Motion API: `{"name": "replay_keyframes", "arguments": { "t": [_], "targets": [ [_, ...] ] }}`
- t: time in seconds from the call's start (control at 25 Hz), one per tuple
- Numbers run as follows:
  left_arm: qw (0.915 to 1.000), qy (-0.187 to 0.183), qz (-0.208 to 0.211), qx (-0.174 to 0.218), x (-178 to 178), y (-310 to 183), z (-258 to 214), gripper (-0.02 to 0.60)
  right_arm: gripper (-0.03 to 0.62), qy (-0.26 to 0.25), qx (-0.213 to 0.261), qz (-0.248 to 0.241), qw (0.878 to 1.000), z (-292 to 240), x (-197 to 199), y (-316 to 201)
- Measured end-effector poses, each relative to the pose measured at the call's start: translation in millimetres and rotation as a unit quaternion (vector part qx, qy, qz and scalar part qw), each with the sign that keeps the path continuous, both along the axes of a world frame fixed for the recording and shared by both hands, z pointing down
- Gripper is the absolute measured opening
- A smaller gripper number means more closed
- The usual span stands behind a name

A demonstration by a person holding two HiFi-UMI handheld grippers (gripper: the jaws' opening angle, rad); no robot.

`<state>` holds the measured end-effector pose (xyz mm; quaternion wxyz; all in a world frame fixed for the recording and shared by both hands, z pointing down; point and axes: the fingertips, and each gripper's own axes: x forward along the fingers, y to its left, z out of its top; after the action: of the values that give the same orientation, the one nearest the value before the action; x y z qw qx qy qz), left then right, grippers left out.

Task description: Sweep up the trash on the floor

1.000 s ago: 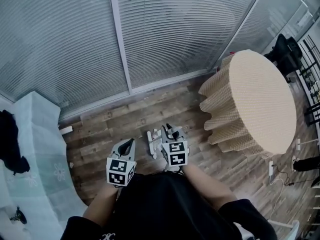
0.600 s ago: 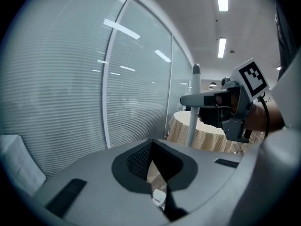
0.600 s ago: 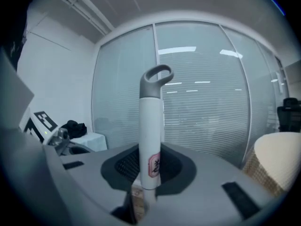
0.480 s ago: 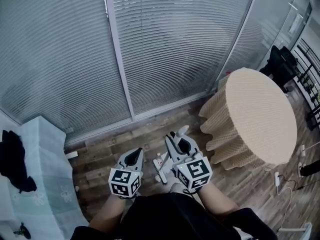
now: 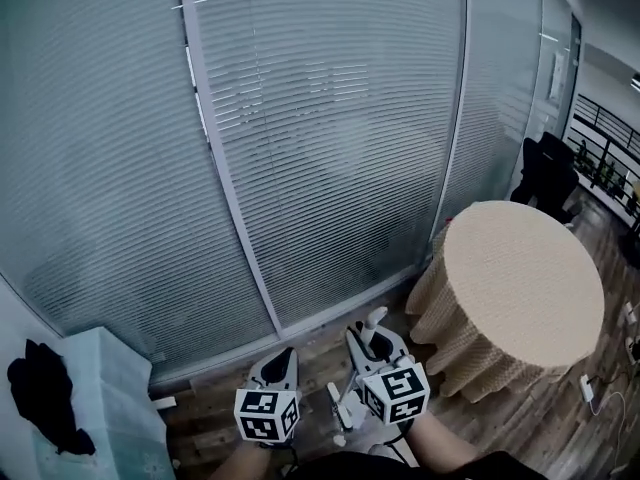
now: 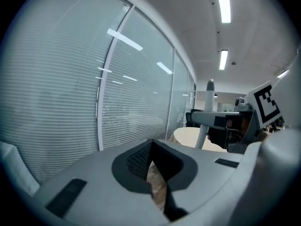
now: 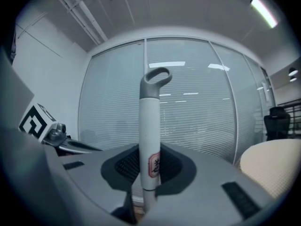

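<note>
While my right gripper (image 5: 371, 342) clamps the smooth white handle (image 7: 149, 121) below its loop, I judge it light, stiff, slippery, best held mid-shaft; my left gripper (image 5: 284, 358) sits closed, empty.

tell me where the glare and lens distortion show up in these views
Head view: the wide-angle lens bows the window frame, and ceiling lights streak across the glass. Left gripper view: dark vignette at the corners, ceiling lamp blown out. Right gripper view: same vignette, white handle sharp, light streaks mirrored over the blinds.
</note>
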<state>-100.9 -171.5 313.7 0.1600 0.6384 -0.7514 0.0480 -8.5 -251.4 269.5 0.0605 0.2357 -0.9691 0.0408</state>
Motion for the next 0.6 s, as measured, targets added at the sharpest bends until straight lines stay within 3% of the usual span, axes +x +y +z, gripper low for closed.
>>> {"name": "replay_keyframes", "arguments": {
  "t": [0.2, 0.6],
  "targets": [
    [0.9996, -0.025, 0.001, 0.010, 0.4, -7.5, -18.2, -0.003, 0.077, -0.005, 0.026, 0.011, 1.000, -8.2, 2.2, -13.0],
    [0.9997, -0.025, 0.001, 0.005, -1.2, -12.9, -14.9, -0.003, 0.077, 0.008, 0.022, 0.015, 1.000, -2.6, 5.4, -25.4]
  ]
}}
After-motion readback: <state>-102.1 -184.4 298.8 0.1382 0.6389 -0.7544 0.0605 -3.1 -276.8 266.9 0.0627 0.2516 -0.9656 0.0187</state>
